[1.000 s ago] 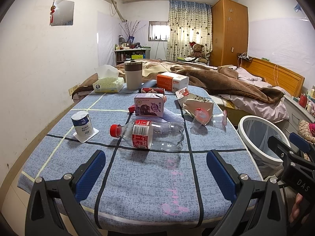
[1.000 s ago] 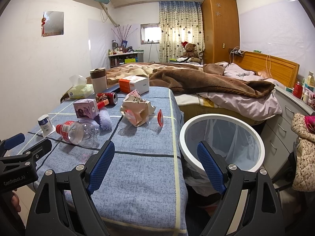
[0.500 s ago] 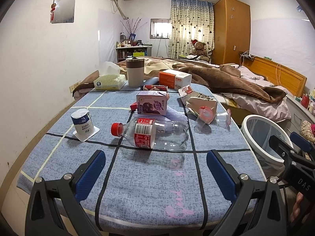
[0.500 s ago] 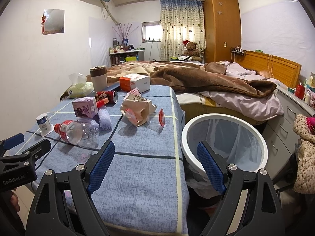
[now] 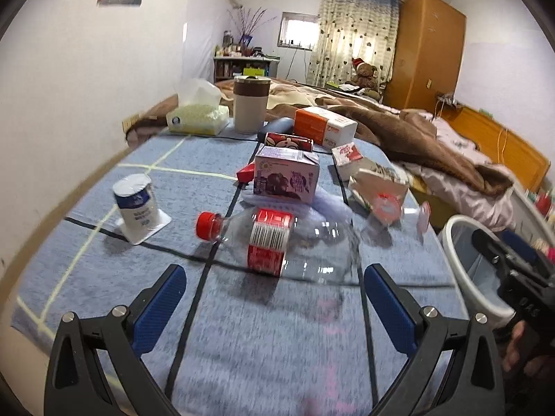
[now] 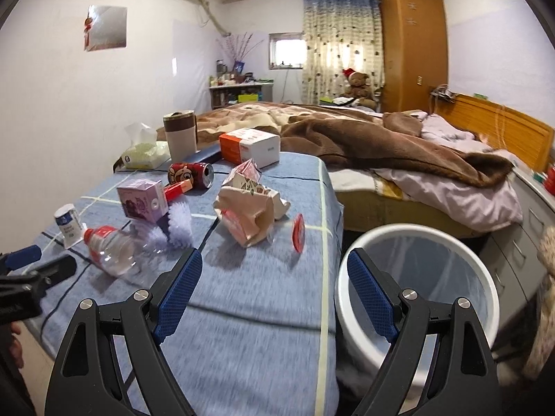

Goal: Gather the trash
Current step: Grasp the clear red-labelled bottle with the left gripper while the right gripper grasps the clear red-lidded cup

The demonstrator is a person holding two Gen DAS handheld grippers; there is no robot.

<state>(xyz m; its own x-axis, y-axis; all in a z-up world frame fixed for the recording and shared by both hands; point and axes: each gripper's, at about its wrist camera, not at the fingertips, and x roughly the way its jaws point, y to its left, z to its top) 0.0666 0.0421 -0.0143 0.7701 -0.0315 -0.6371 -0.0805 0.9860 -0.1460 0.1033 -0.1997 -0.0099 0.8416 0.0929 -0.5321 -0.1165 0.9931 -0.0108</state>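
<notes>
A clear plastic bottle (image 5: 277, 242) with a red cap lies on the blue cloth table (image 5: 260, 346), just ahead of my open, empty left gripper (image 5: 274, 287). It also shows in the right wrist view (image 6: 111, 249). Behind it are a purple carton (image 5: 286, 180), a white yogurt cup (image 5: 137, 208), a red can (image 5: 288, 140) and a crumpled paper bag (image 5: 378, 187). My right gripper (image 6: 274, 277) is open and empty over the table's right edge, beside the white trash bin (image 6: 419, 277).
A tissue box (image 5: 197, 116), a brown-banded cup (image 5: 250, 104) and an orange-white box (image 5: 324, 126) stand at the table's far end. A bed with a brown blanket (image 6: 381, 142) lies behind. The white wall runs along the left.
Both grippers have moved forward over the table, so the bottle and the other trash appear closer. Both stay open.
</notes>
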